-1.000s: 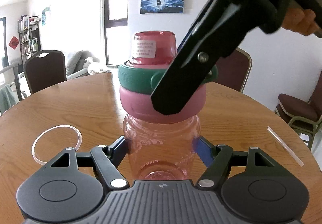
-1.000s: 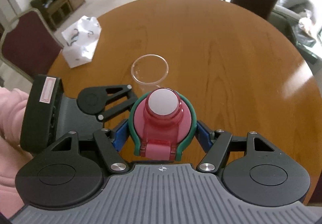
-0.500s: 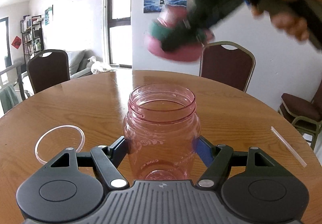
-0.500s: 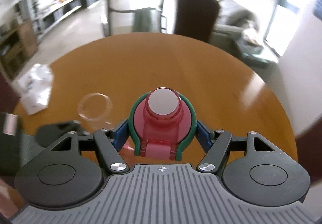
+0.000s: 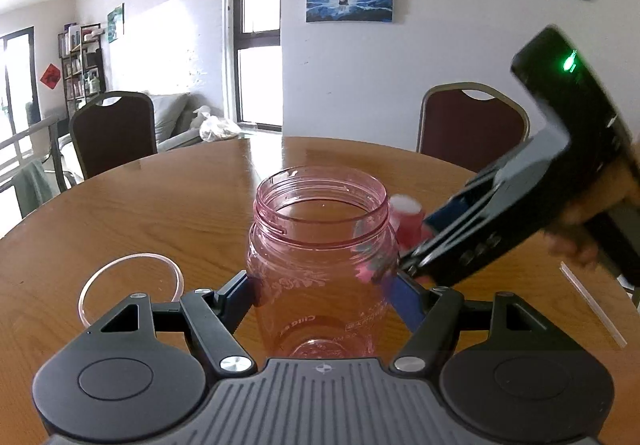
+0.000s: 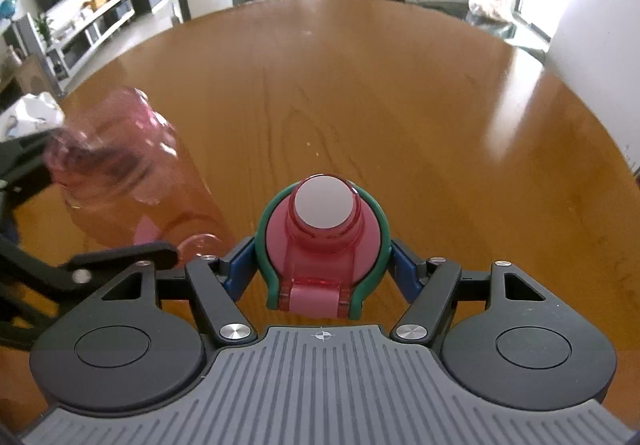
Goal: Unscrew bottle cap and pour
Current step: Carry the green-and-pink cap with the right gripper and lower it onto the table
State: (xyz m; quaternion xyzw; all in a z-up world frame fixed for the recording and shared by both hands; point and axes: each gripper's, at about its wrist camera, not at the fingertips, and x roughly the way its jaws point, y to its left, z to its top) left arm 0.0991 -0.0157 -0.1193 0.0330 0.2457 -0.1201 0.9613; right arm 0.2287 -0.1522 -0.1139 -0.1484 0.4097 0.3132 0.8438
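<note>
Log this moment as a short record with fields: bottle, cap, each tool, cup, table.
bottle: pink bottle, upright on the table, mouth open, no cap on it
cap: pink and green cap, off the bottle, low beside it
left tool: left tool, shut on the bottle's body
right tool: right tool, shut on the cap
cup: clear cup, left of the bottle, only its rim shows
table: round wooden table
pouring: not yet begun

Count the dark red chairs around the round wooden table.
2 in the left wrist view: one dark red chair beyond the table's far left edge, another behind its far right edge. More may stand outside the frame.
</note>
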